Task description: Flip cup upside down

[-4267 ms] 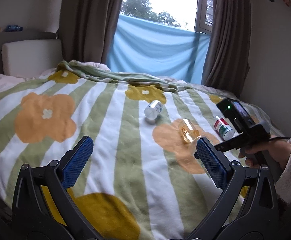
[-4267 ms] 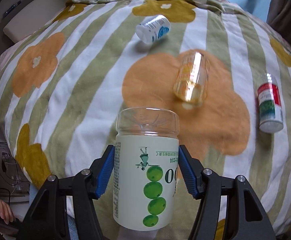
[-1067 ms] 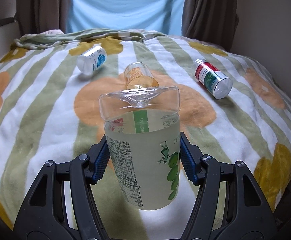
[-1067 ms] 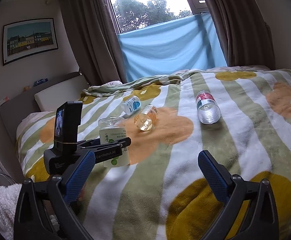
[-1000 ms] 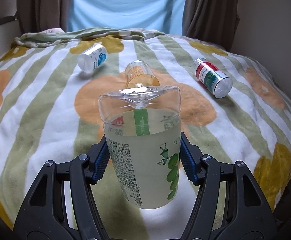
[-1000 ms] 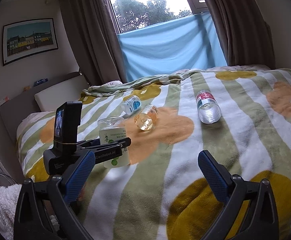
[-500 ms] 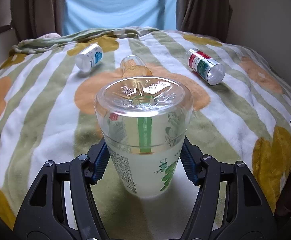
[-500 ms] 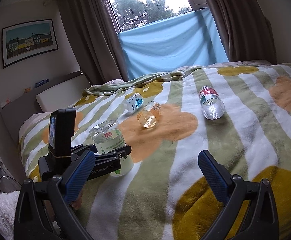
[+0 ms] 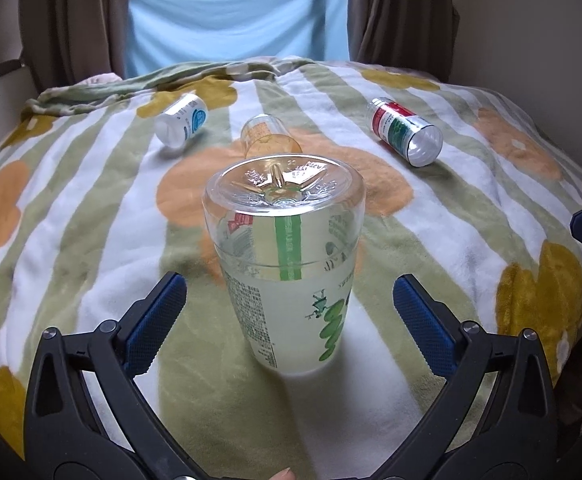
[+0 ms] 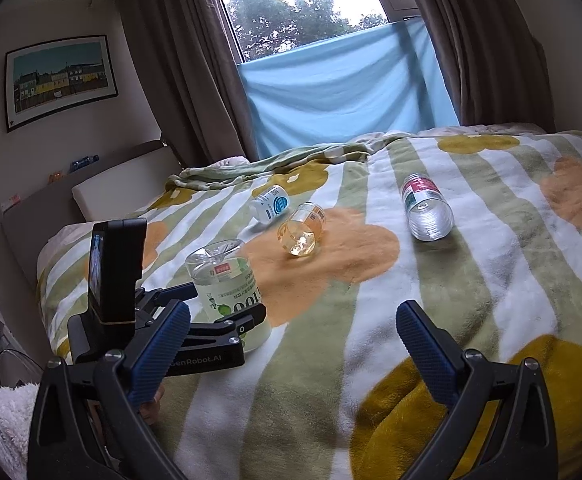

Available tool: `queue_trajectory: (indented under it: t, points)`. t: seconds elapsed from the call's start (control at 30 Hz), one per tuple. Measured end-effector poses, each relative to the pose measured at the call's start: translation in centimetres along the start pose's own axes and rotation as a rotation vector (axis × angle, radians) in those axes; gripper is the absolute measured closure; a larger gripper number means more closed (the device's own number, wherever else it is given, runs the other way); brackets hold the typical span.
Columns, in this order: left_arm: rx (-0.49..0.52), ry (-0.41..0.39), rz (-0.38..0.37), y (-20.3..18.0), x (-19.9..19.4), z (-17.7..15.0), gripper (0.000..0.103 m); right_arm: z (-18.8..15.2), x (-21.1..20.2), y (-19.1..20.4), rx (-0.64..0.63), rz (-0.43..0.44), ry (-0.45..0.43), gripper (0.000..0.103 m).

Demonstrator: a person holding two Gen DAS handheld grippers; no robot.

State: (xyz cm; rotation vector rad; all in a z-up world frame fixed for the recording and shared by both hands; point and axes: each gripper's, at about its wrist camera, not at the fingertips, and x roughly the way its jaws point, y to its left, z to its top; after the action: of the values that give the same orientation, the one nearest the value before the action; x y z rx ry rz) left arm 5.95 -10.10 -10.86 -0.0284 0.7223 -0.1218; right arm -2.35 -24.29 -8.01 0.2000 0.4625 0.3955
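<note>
The clear plastic cup with the pale green label and cartoon frog (image 9: 287, 268) stands mouth-down on the striped, flower-patterned bed blanket (image 9: 91, 216), its ribbed transparent base facing up. The left gripper (image 9: 289, 312) has its blue-padded jaws spread apart on either side of the cup, with clear gaps between each pad and the wall, so nothing holds the cup. The right gripper (image 10: 291, 344) hovers empty over the blanket, jaws wide apart, well away from the cup.

To my eye the flip is done and the step in hand is the retreat. The blanket is soft and the cup narrows toward its mouth, so it probably sits unsteadily; the left gripper would do best to draw straight back along its own line, keeping both pads off the wall and not pressing into the bedding beside it.

The left wrist view shows the pad gaps and the cup's base plainly, but not how the rim meets the blanket. The right wrist view gives the cup (image 10: 227, 292) from the side, leaning slightly, with the left gripper (image 10: 219, 312) around it. Both views show three small bottles lying further up the bed: a white one with a blue label (image 9: 181, 120), an amber one (image 9: 267, 138) and a red-and-green labelled one (image 9: 405, 130).
</note>
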Motion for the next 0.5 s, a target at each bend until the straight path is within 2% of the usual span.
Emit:
queue_trajectory:
  t: [0.2,0.3,0.4,0.5]
  points:
    - [-0.012,-0.047,-0.010,1.7,-5.0,0.8,0.000,2.2,-1.0,2.2,-0.037,-0.032,-0.036,0.000]
    - [-0.045,-0.105,-0.015,3.5,-8.9,2.1,0.000,4.1,-1.9,3.9,-0.077,-0.070,-0.066,0.000]
    - [-0.069,-0.165,0.018,5.5,-13.1,3.6,0.000,5.9,-2.8,6.1,-0.133,-0.128,-0.105,0.000]
    - [-0.098,-0.263,0.025,7.6,-17.1,4.7,0.000,7.4,-3.4,8.6,-0.204,-0.204,-0.141,0.000]
